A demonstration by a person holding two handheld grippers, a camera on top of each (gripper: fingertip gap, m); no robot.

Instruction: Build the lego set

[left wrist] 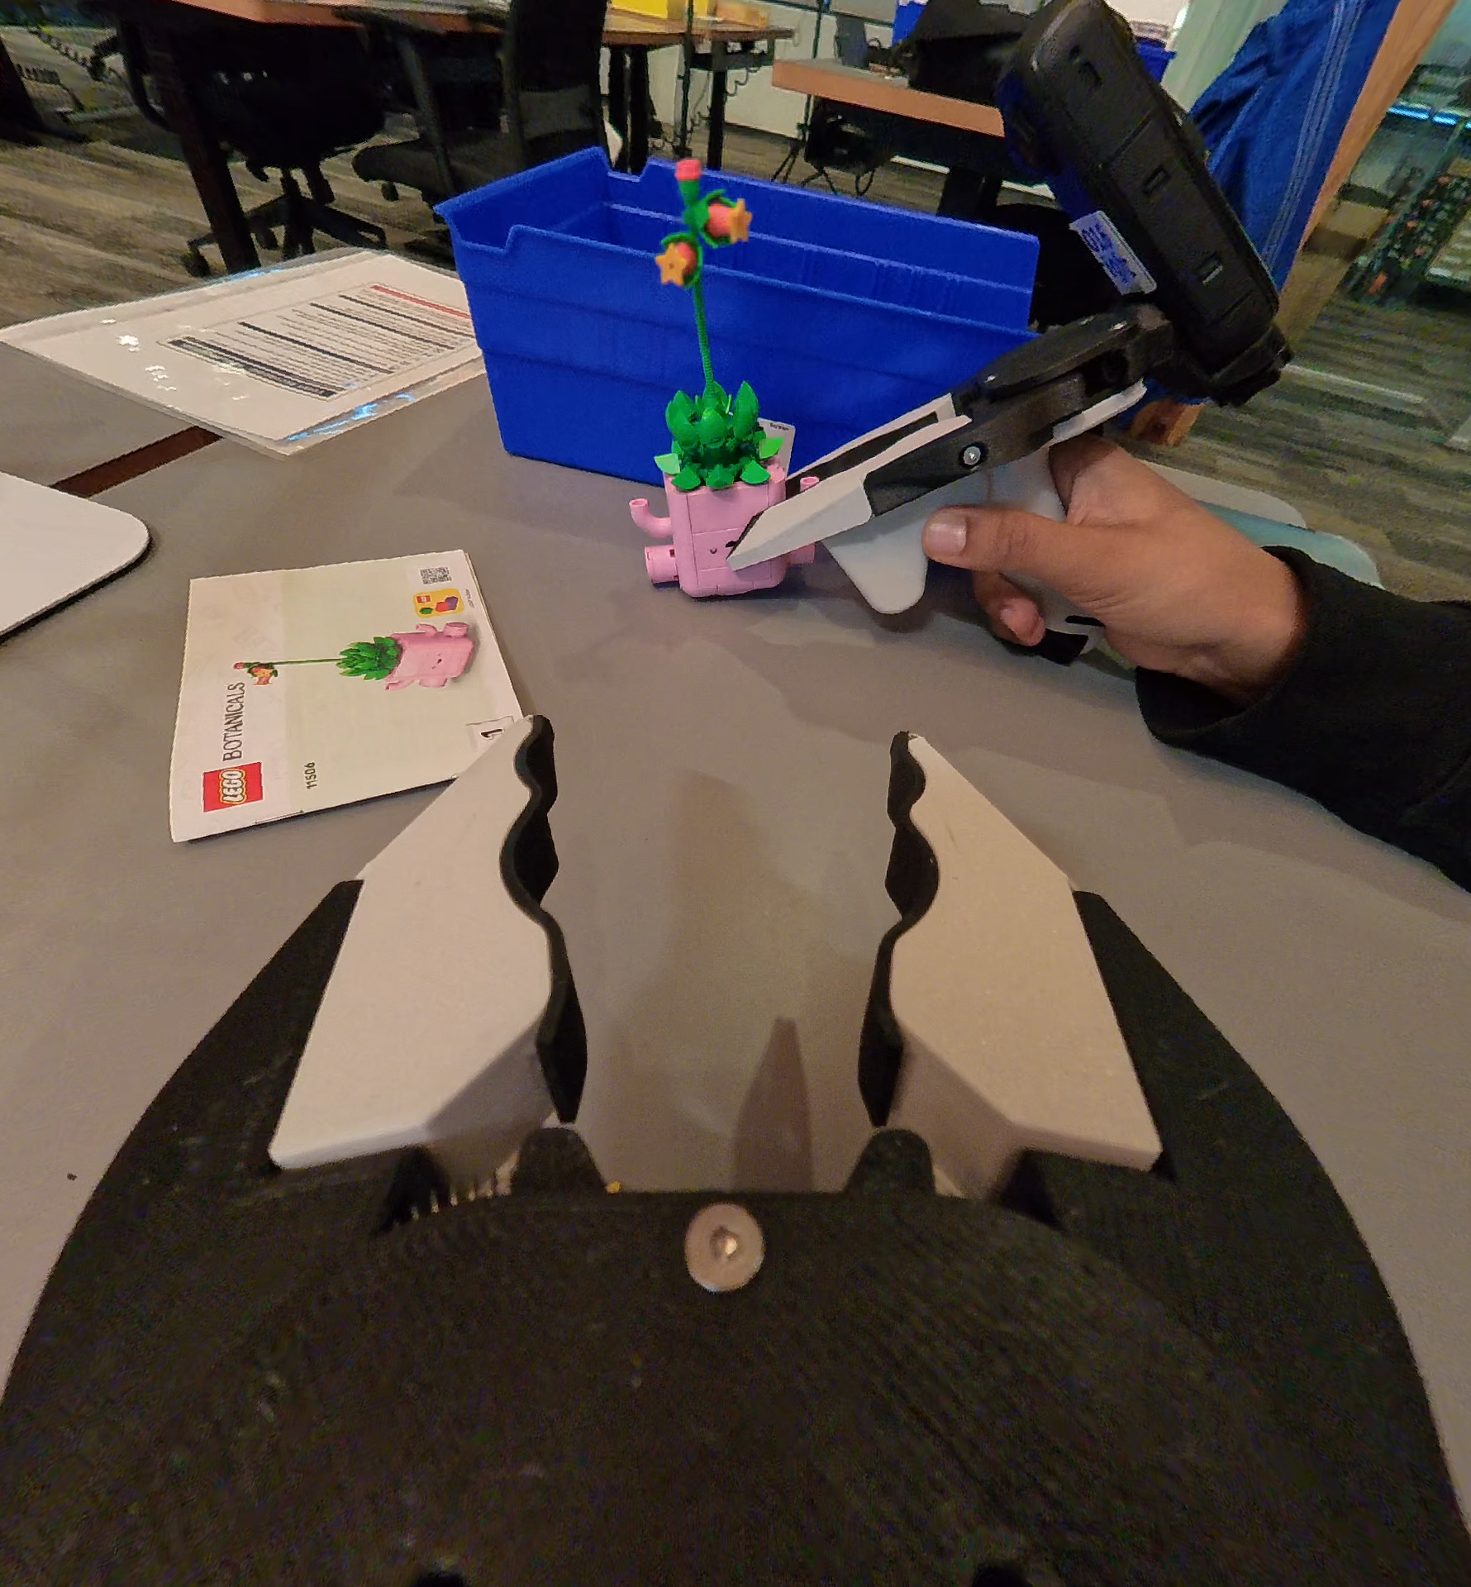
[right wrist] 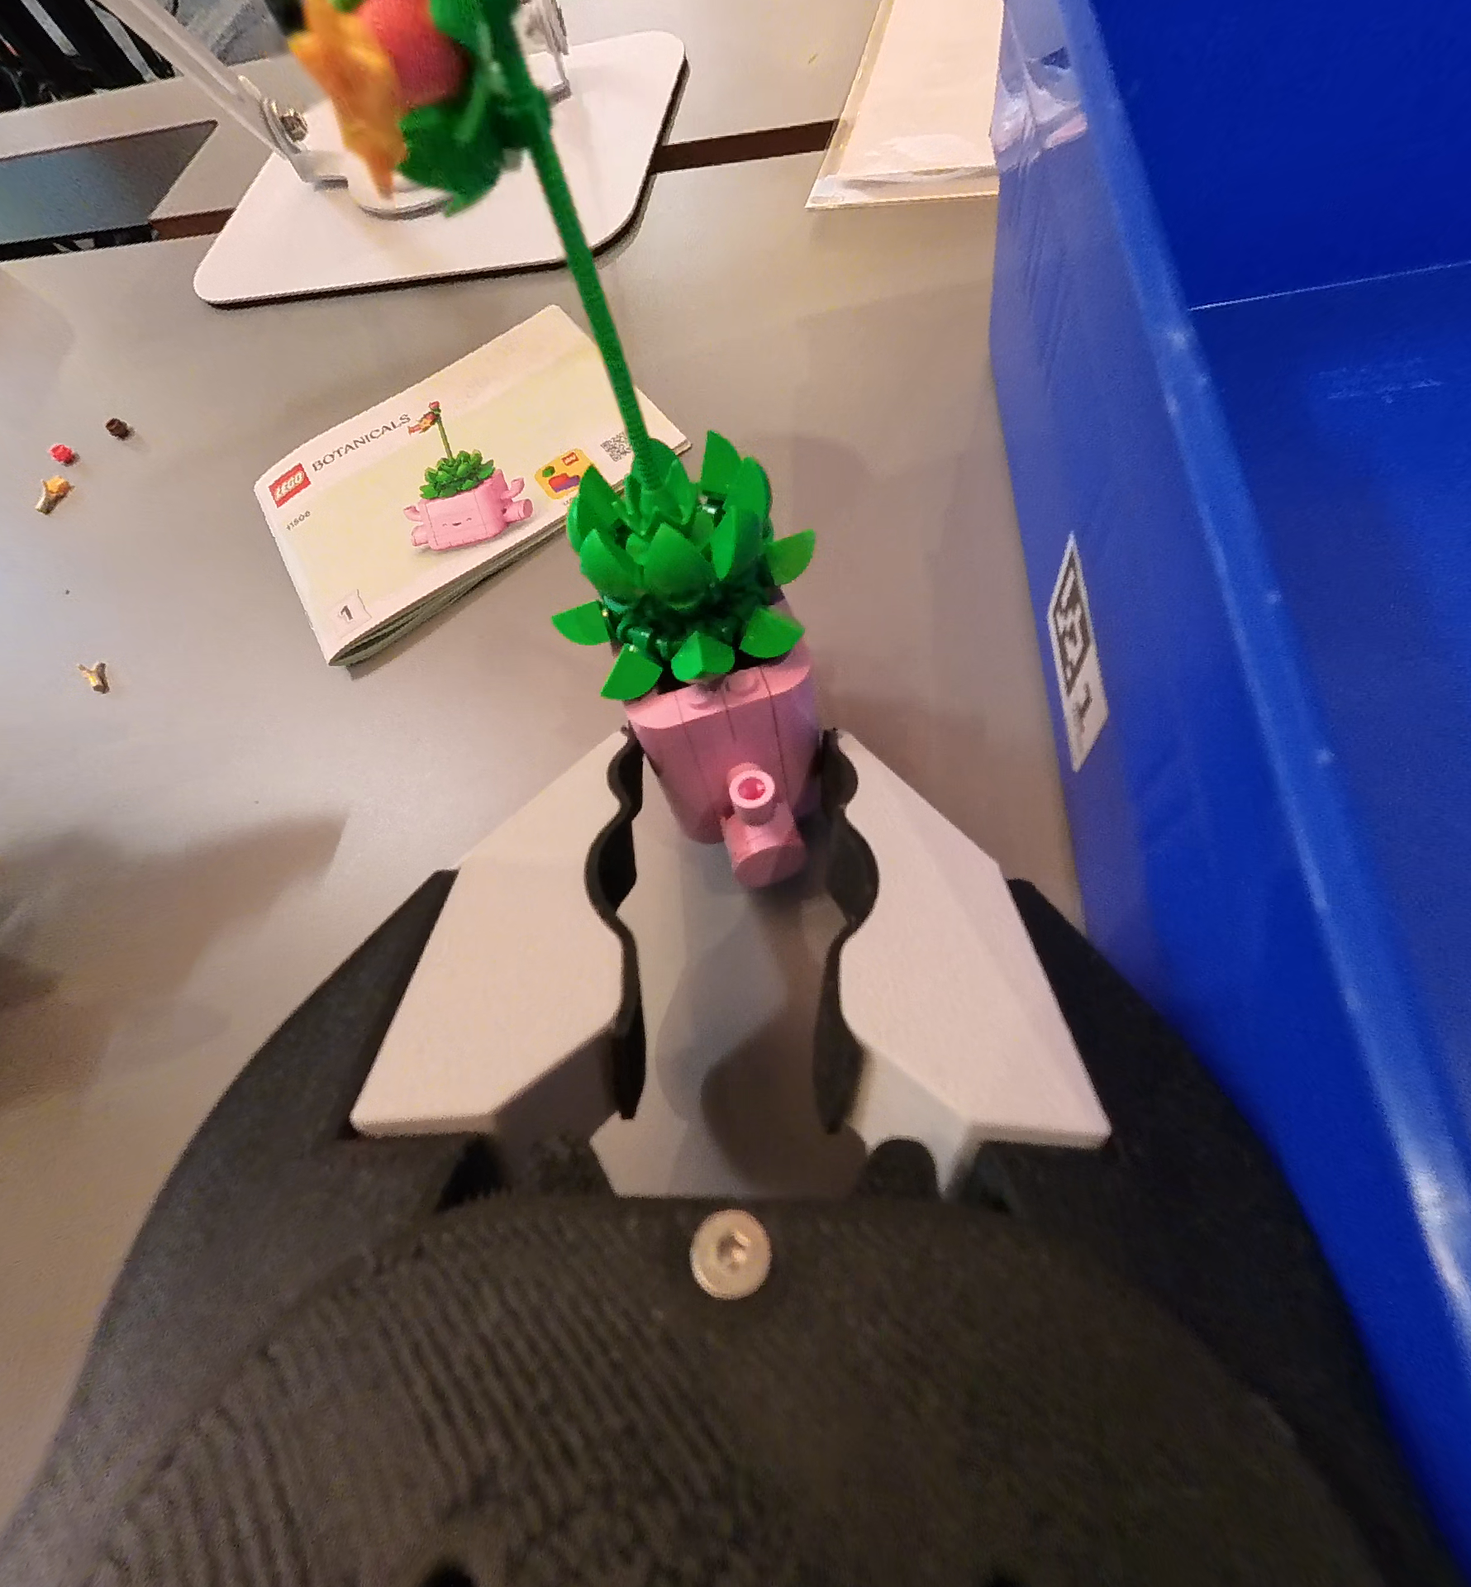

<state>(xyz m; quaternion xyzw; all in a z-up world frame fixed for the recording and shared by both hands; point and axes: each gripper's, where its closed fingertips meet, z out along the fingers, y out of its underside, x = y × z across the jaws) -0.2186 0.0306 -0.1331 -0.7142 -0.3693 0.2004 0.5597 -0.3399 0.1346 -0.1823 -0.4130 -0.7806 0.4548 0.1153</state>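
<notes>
The right gripper (right wrist: 728, 756) grips the pink pot (right wrist: 719, 738) of the flower model on the worktop (left wrist: 715, 687), beside the blue bin (left wrist: 741, 318). The left gripper (left wrist: 723, 738) hovers with its jaws open and empty, near the booklet (left wrist: 328, 687).

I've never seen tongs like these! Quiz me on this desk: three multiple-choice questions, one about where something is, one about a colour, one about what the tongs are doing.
1. Where is the booklet?
A. Inside the bin
B. Flat on the table, left of the plant in the left wrist view
C. Held in the tongs

2. What colour is the pot of the plant?
A. Pink
B. Yellow
C. Black

3. What are the right tongs doing?
A. Hanging open, far from everything
B. Gripping the bin
C. Closed around the pot

Answers: 1 B, it lies on the grey table, outside the blue bin. 2 A, pink bricks under green leaves. 3 C, one finger sits against each side of the pot, while the left tongs are open and empty.
</notes>
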